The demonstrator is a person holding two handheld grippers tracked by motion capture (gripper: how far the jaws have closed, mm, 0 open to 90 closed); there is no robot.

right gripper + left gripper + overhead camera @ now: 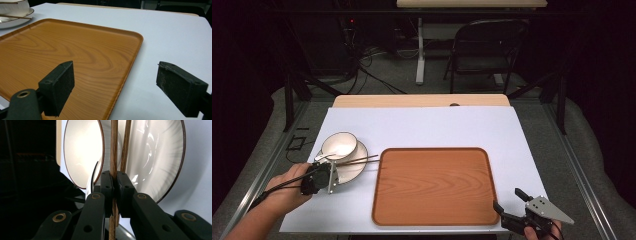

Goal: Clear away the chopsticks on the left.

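Currently my left tool [114, 185] is clamped tight on a pair of wooden chopsticks [114, 150]; the black padded jaws meet on the sticks with no gap visible. The chopsticks are thin, brown and straight-grained, and run up the middle of the left gripper view over the crockery. In the high view they sit at centre left of the frame, crossing the plate [354, 167] with their tips toward the tray [434, 186].

The plate is round, glossy white, with a thin dark rim line and faint radial streaks. A white bowl [339, 145] with the same dark rim stands on it, toward the plate's upper left. A pale spoon-like shape lies inside the bowl; I cannot tell more.

The tray is a rounded rectangle, orange-brown wood-grain finish with a low raised lip, nothing on it. It lies just right of the plate on the matte pale-blue tabletop [422, 127].

My right tool [115, 87] has its jaws spread wide and holds nothing. It sits at lower right of the high view, by the tray's near right corner. Its pads look coarse and black.
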